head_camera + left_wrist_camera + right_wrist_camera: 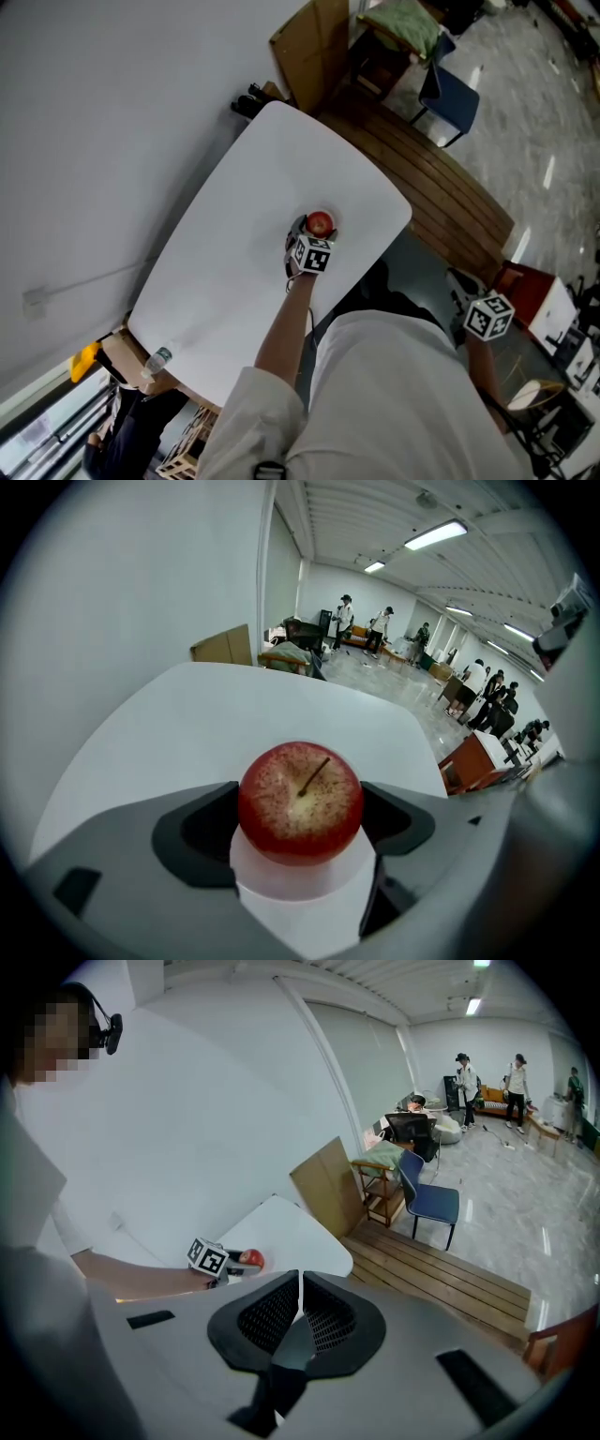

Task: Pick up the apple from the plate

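A red apple [321, 223] [300, 802] stands stem up on a small white plate [302, 885] near the front edge of a white table [225, 253]. My left gripper [311, 234] is down at the plate, open, with its dark pads [200, 832] on either side of the apple. I cannot see the pads pressing on the fruit. My right gripper [462, 284] [300, 1313] hangs off the table to the right, shut with nothing in it. In the right gripper view, the apple [250, 1259] shows far off beside the left marker cube.
A wooden bench [450, 187] runs along the table's right side, with a blue chair [450, 94] and a cardboard sheet [309, 47] beyond it. A bottle [157, 358] sits by the table's lower left corner. Several people stand far down the hall [361, 621].
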